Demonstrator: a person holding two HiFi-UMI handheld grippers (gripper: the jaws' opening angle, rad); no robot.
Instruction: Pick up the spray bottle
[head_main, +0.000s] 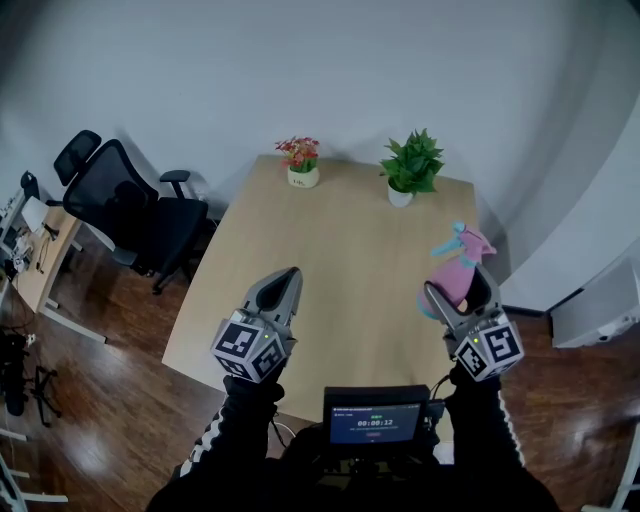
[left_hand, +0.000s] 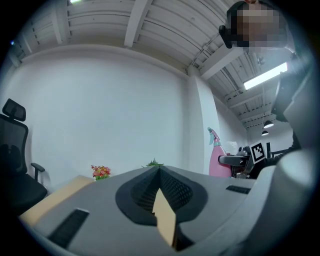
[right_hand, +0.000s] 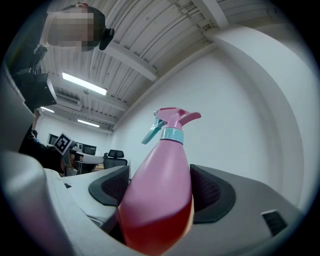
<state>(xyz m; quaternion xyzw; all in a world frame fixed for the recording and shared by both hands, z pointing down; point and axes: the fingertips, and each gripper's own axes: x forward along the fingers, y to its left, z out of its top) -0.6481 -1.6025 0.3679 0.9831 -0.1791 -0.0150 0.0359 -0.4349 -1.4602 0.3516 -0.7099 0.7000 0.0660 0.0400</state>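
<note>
A pink spray bottle (head_main: 459, 270) with a teal collar and trigger is held up off the wooden table (head_main: 340, 270) at the right, tilted. My right gripper (head_main: 458, 290) is shut on its body. In the right gripper view the spray bottle (right_hand: 162, 190) fills the space between the two dark pads (right_hand: 212, 192), nozzle pointing up. My left gripper (head_main: 287, 283) hovers over the table's left front part, shut with nothing in it. In the left gripper view its pads (left_hand: 172, 190) meet at the tip, and the spray bottle (left_hand: 217, 157) shows at the right.
A small pot of red flowers (head_main: 301, 161) and a green potted plant (head_main: 409, 167) stand at the table's far edge. A black office chair (head_main: 130, 210) sits left of the table. A screen device (head_main: 375, 422) is at my chest. White walls lie beyond.
</note>
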